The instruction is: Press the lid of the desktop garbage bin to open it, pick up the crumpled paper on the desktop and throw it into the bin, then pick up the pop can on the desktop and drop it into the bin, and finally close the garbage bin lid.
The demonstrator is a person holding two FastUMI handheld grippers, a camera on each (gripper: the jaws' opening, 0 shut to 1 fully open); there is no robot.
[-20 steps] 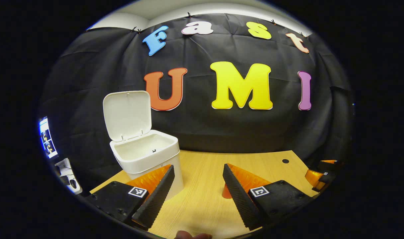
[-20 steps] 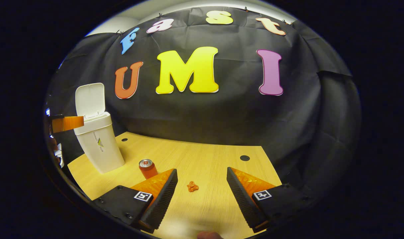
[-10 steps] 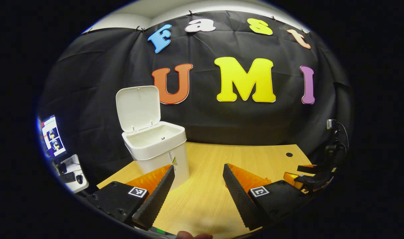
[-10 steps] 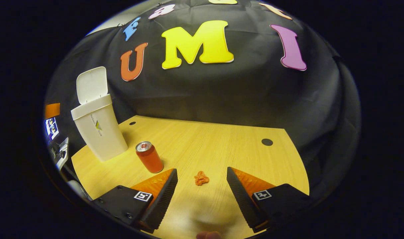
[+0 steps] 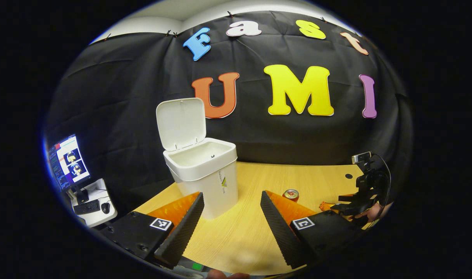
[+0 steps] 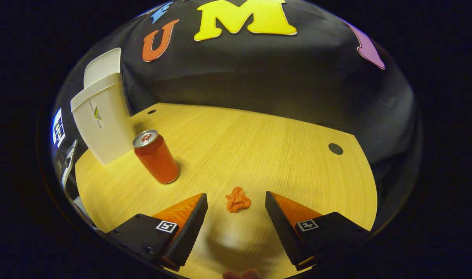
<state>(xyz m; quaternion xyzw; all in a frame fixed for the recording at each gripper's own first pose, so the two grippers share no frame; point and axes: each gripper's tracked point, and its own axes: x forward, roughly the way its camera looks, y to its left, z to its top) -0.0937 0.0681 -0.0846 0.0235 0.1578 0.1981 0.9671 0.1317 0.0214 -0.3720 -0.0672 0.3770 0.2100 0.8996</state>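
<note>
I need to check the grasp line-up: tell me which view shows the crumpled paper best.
The right gripper view: the crumpled paper lies in full sight on the table, just ahead of the open right gripper. In the left gripper view, whether it shows by the can cannot be told.

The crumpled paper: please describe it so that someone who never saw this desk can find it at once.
Start at the white bin with its raised lid at the wooden desk's left end, then pass the upright red pop can beside it. Nearer the right gripper, between its open fingers, lies the crumpled paper: a small, orange, wrinkled wad, low and shapeless.
</note>
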